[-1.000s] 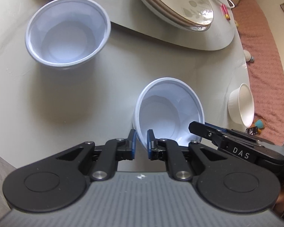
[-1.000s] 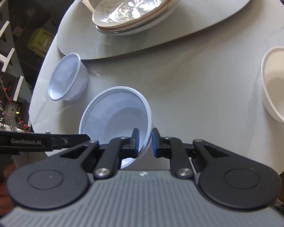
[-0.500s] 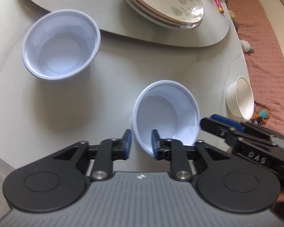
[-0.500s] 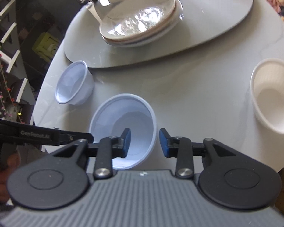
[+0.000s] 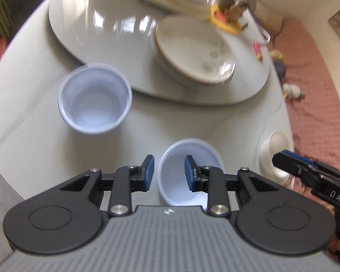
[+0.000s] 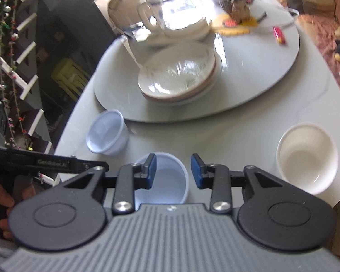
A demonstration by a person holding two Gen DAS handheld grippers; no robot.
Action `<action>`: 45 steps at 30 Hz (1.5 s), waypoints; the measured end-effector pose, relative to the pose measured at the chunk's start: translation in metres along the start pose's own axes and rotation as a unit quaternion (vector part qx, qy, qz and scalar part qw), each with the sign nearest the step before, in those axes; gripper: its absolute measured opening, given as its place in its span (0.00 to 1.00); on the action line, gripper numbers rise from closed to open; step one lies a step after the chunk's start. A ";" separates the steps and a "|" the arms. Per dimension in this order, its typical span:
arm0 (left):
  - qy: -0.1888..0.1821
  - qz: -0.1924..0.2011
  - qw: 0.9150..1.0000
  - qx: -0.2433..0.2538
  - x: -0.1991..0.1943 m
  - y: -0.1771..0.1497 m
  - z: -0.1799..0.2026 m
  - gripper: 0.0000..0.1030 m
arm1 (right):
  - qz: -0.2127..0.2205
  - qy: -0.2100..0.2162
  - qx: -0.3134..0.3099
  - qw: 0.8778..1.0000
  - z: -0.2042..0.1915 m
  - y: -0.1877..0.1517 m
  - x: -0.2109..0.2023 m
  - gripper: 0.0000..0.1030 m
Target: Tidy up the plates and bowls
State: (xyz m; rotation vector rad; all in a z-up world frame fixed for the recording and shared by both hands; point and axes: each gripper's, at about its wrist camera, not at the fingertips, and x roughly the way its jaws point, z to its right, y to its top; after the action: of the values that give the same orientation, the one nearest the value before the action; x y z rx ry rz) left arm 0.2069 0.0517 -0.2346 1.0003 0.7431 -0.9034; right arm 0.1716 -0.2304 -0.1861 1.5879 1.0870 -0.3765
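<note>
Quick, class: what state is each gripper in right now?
Left gripper: open, holding nothing, above the near blue bowl.
Right gripper: open, holding nothing.

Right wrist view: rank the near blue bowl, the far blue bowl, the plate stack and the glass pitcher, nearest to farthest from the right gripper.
From the right gripper:
1. Near blue bowl, just beyond the fingertips, below them.
2. Far blue bowl, up-left by the table edge.
3. Plate stack, on the turntable's near part.
4. Glass pitcher, behind the stack.
</note>
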 end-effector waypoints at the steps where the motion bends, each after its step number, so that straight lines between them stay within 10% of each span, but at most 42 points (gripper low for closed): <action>1: -0.002 0.010 1.000 0.001 -0.008 0.002 0.003 0.33 | 0.008 -0.002 -0.006 1.000 -0.001 0.003 -0.007 0.36; 17: 0.016 0.159 0.985 0.063 -0.122 -0.001 0.066 0.33 | 0.094 -0.014 -0.051 0.994 -0.009 0.036 -0.074 0.36; 45: 0.099 0.191 0.975 -0.055 -0.178 -0.091 0.033 0.39 | 0.083 0.059 -0.152 0.983 -0.058 -0.004 -0.098 0.36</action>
State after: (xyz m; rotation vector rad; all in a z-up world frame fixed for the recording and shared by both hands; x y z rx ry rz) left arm 0.0514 0.0479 -0.1046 1.0978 0.7267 -0.4286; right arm 0.0999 -0.2220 -0.0981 1.4256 1.0383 -0.0017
